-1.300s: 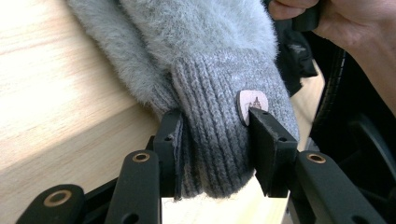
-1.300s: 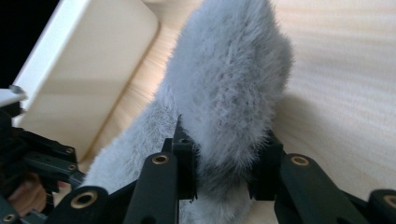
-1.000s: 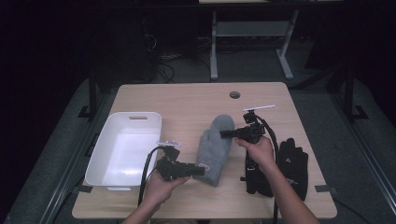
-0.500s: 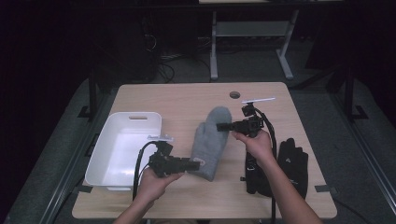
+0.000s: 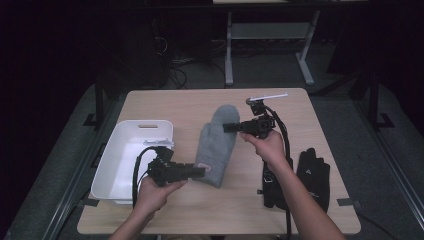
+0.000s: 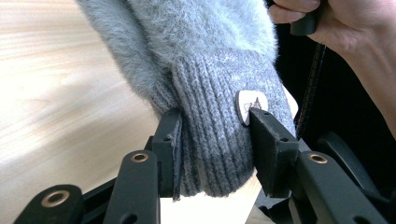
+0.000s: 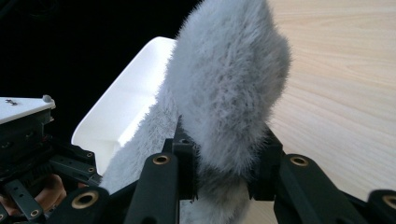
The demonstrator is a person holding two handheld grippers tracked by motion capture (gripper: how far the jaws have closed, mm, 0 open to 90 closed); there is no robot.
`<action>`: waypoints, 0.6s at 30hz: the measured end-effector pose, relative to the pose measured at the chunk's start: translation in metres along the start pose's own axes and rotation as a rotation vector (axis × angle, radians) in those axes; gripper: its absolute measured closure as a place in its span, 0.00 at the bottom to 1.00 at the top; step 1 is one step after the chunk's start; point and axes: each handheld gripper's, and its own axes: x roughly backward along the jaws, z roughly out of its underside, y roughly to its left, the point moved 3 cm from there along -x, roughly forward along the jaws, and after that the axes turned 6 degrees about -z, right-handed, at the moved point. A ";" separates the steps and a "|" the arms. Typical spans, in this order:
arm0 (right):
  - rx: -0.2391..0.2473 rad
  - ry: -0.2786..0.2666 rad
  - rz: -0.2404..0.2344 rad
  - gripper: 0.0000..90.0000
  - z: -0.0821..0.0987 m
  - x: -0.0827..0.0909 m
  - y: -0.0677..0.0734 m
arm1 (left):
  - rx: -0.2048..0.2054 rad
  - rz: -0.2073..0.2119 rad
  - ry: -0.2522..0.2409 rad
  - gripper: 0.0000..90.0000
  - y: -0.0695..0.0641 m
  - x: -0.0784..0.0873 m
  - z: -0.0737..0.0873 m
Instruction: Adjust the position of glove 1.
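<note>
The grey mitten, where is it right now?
In the high view the grey mitten is mid-table, between the white bin and the black gloves, gripped by both claws.

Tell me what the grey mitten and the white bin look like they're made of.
Grey mitten: probably fuzzy knitted wool or acrylic, matte, with a ribbed cuff and fluffy nap. White bin: likely moulded plastic, smooth and slightly glossy, with a handle slot.

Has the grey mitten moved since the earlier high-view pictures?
Yes. The grey mitten, clamped by the left gripper at its cuff and the right gripper near its tip, has shifted away from the black gloves toward the white bin.
</note>
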 end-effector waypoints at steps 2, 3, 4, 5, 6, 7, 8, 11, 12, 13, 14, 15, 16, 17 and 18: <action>0.004 0.001 -0.003 0.77 -0.003 -0.001 0.004 | -0.002 -0.002 -0.006 0.63 0.000 0.004 -0.001; 0.008 -0.002 -0.005 0.77 -0.004 -0.002 0.005 | -0.005 -0.002 -0.007 0.63 0.001 0.007 -0.002; 0.010 0.002 -0.008 0.77 -0.006 -0.003 0.007 | -0.004 -0.004 -0.010 0.63 0.001 0.009 -0.002; 0.015 0.004 -0.006 0.77 -0.007 -0.004 0.009 | -0.005 -0.004 -0.013 0.63 0.001 0.011 -0.002; 0.017 0.006 -0.008 0.77 -0.009 -0.005 0.010 | -0.009 -0.006 -0.016 0.63 0.002 0.014 -0.003; 0.025 0.007 -0.012 0.77 -0.011 -0.007 0.013 | -0.004 -0.007 -0.021 0.63 0.002 0.015 -0.003; 0.021 0.008 -0.012 0.77 -0.012 -0.008 0.015 | -0.004 -0.008 -0.024 0.63 0.002 0.017 -0.003; 0.026 0.012 -0.017 0.77 -0.016 -0.011 0.019 | -0.005 -0.013 -0.027 0.63 0.004 0.023 -0.003; 0.029 0.011 -0.020 0.77 -0.017 -0.012 0.021 | -0.003 -0.013 -0.030 0.63 0.005 0.025 -0.003; 0.031 0.009 -0.022 0.77 -0.019 -0.014 0.022 | -0.005 -0.014 -0.033 0.63 0.005 0.027 -0.004; 0.035 0.010 -0.024 0.77 -0.020 -0.015 0.023 | -0.006 -0.014 -0.036 0.63 0.006 0.029 -0.004; 0.035 0.014 -0.026 0.77 -0.021 -0.016 0.025 | -0.005 -0.014 -0.038 0.63 0.007 0.032 -0.004; 0.039 0.015 -0.028 0.77 -0.023 -0.018 0.027 | 0.000 -0.014 -0.042 0.63 0.008 0.034 -0.005; 0.042 0.012 -0.031 0.77 -0.024 -0.019 0.028 | -0.002 -0.015 -0.045 0.63 0.009 0.036 -0.005; 0.046 0.013 -0.031 0.77 -0.025 -0.021 0.029 | 0.001 -0.018 -0.046 0.63 0.009 0.038 -0.005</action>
